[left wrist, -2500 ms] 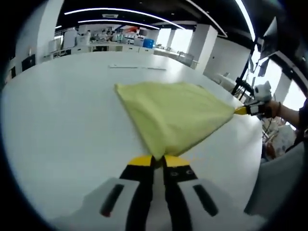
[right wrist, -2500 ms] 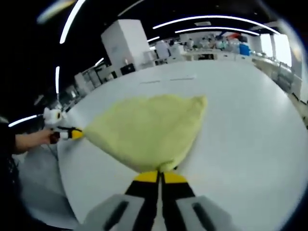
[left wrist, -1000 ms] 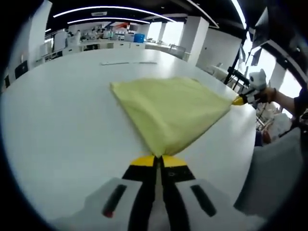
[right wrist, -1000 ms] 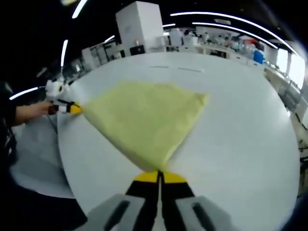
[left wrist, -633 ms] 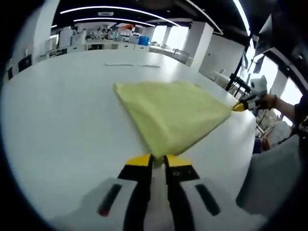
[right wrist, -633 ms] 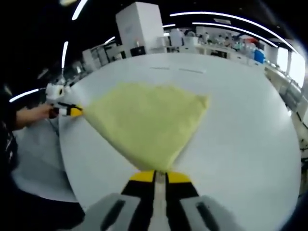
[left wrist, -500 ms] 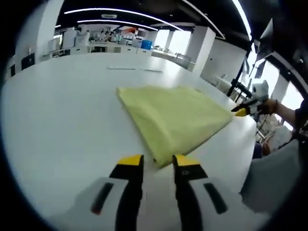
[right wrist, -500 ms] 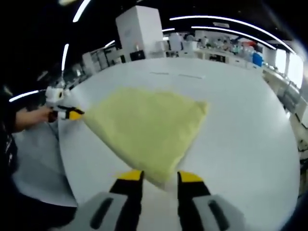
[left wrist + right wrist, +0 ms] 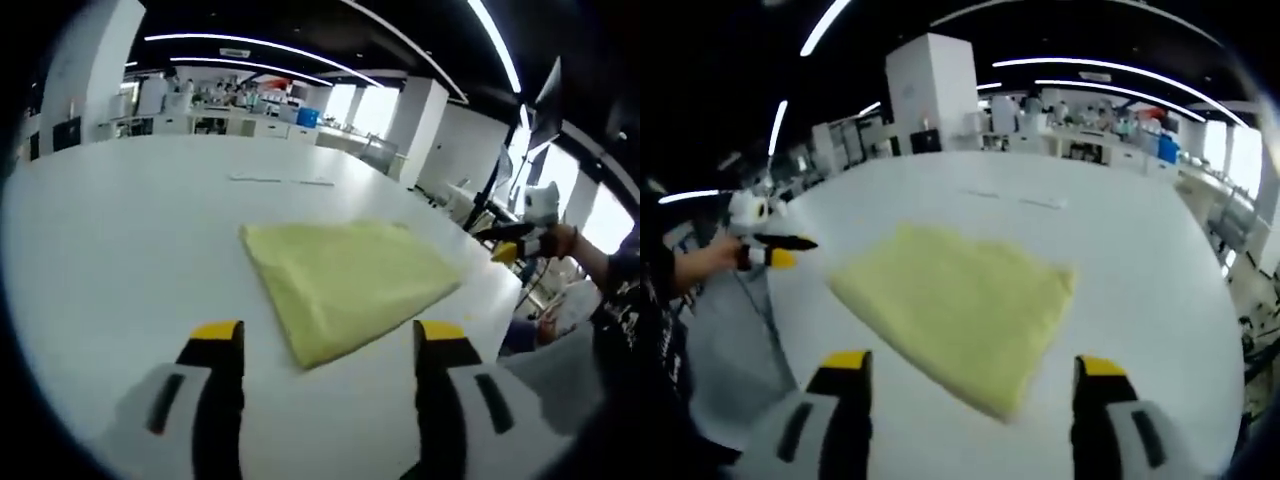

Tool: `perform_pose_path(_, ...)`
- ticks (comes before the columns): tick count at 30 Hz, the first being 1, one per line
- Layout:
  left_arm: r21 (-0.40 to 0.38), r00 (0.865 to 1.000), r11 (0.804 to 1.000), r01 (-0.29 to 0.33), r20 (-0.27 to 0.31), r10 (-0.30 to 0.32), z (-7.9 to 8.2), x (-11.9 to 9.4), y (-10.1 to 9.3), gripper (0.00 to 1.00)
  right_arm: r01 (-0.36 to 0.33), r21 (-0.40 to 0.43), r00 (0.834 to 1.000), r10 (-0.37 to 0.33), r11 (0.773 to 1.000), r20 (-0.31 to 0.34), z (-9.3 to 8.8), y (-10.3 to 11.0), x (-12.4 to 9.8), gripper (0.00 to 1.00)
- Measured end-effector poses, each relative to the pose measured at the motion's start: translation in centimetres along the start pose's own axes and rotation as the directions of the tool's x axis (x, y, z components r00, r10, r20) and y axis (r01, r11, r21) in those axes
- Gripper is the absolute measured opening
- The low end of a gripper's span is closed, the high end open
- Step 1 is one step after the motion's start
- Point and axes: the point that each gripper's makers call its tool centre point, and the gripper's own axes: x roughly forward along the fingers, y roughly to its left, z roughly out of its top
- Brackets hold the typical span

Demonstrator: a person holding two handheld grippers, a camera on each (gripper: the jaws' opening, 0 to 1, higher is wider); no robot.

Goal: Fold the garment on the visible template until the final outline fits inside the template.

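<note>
Lay flat on the broad white tabletop (image 9: 110,260): a pale yellow folded cloth garment (image 9: 345,275), shown as a rough quadrilateral with one corner aimed at each camera. Sat just beyond and between the jaws of the left gripper (image 9: 328,345) in the left gripper view, nearest corner low and slightly left of centre, touched by neither jaw. Stood wide apart and empty, those yellow-tipped black jaws. Appeared likewise in the right gripper view (image 9: 958,310), nearest corner just ahead of the right gripper (image 9: 970,375), whose jaws were also spread wide and gripped nothing.

Ran the long axis roughly from one gripper toward the other, so far as the two views allowed; placed about equally near, both grippers, each facing its own corner. Seen at the right edge of the left gripper view as a yellow tip in a person's hand: the right gripper, off the cloth's far corner. Seen at the left of the right gripper view: the left gripper (image 9: 770,250), likewise apart from the cloth.

Faintly visible beyond the garment: thin pale markings (image 9: 280,180) on the table, possibly part of the template; outline not traceable, so fit not judged.
</note>
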Motion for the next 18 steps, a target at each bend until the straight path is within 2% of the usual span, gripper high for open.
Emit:
perform_pose_path(2, -0.003, 1.000, 1.000, -0.007, 0.007, 0.007, 0.2, -0.7, -0.5, 0.73, -0.005, -0.003, 1.000, 0.005, 1.000, 0.001, 0.3, 0.6, -0.3, 0.87)
perform_pose_path(7, -0.024, 0.999, 0.999, -0.046, 0.027, 0.046, 0.7, -2.0, -0.3, 0.87, -0.021, 0.001, 1.000, 0.021, 1.000, 0.012, 0.9, 2.3, -1.1, 0.94)
perform_pose_path(11, -0.022, 0.997, 0.998, -0.067, 0.043, 0.067, 0.9, -2.8, -0.9, 0.93, -0.034, 0.022, 0.999, 0.034, 0.999, -0.005, 0.2, 3.3, -1.3, 0.99)
perform_pose_path(14, -0.009, 0.995, 0.996, -0.093, 0.033, 0.093, 0.5, -2.9, -0.5, 0.97, -0.025, 0.018, 1.000, 0.025, 1.000, -0.014, -0.3, 3.7, -1.4, 1.00)
perform_pose_path(18, -0.014, 0.995, 0.996, -0.090, 0.030, 0.091, 0.2, -3.0, -0.8, 0.99, -0.044, 0.045, 0.999, 0.043, 0.998, 0.027, -0.3, 4.3, -1.5, 1.00)
